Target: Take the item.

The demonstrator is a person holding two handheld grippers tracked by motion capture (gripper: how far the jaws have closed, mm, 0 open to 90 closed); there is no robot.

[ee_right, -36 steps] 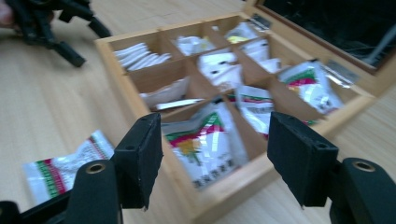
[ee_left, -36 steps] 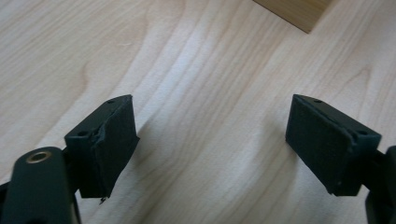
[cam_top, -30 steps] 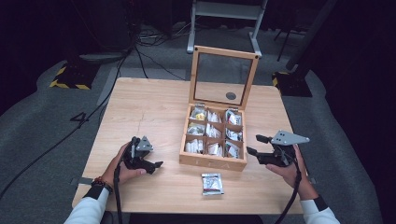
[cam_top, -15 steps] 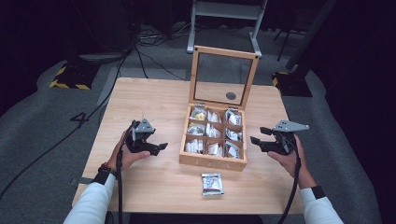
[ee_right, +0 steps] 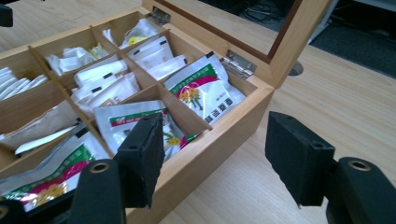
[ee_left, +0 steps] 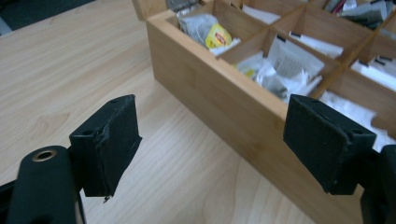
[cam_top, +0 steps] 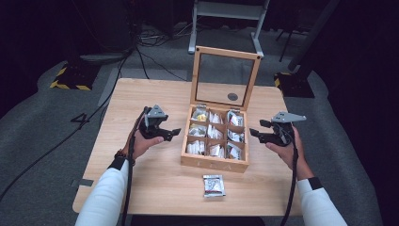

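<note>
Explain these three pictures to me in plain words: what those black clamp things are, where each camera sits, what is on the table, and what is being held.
A person sits at a wooden table and holds a hand tool with two black jaws in each hand. These are the left gripper and the right gripper.

The wide picture comes from a fixed camera above the person, looking forward and down. The other two come from small cameras riding on each gripper, looking out along its own jaws.

On the table stands a wooden box with its glass lid propped open. Its nine compartments hold tea bags and sachets. One sachet lies loose on the table in front of the box.

Nothing is held. Both grippers have their jaws open and empty, one on each side of the box.
</note>
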